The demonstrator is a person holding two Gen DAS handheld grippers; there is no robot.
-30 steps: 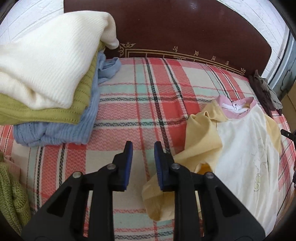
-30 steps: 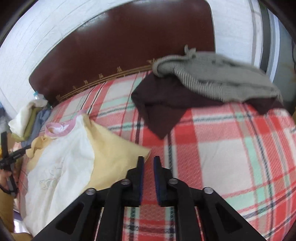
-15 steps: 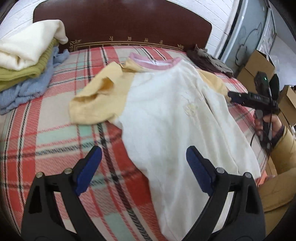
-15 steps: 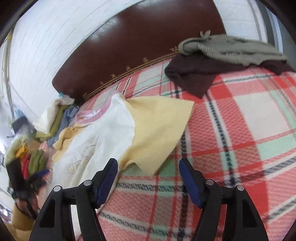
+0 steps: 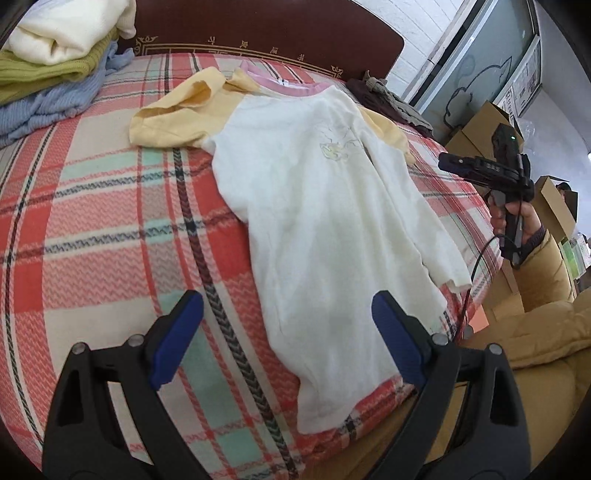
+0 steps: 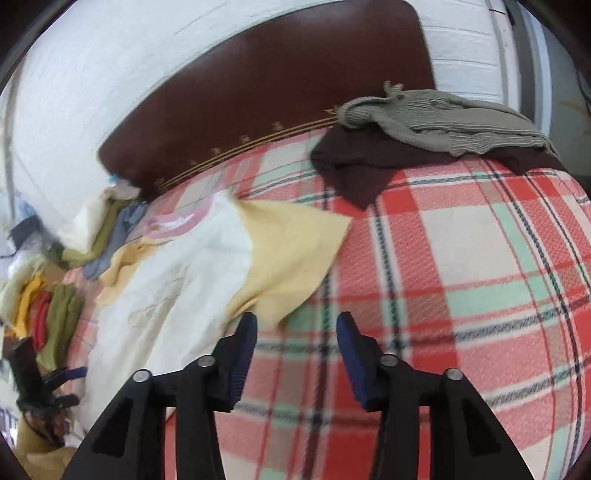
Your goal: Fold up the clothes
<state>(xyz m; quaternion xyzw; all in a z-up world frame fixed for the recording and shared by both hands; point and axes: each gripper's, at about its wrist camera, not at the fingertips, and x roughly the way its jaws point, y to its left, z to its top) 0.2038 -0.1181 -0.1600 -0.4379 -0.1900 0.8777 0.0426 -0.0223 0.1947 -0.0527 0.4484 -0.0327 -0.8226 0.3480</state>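
My left gripper [image 5: 287, 338] hangs with its jaws spread wide over the lower hem of the white T-shirt [image 5: 325, 221], gripping nothing. The shirt lies flat on the plaid bed cover [image 5: 96, 206], pink collar toward the headboard [image 5: 266, 33]. My right gripper [image 6: 295, 350] is closing, jaws half apart and empty, just beside the shirt's yellow sleeve [image 6: 291, 251]
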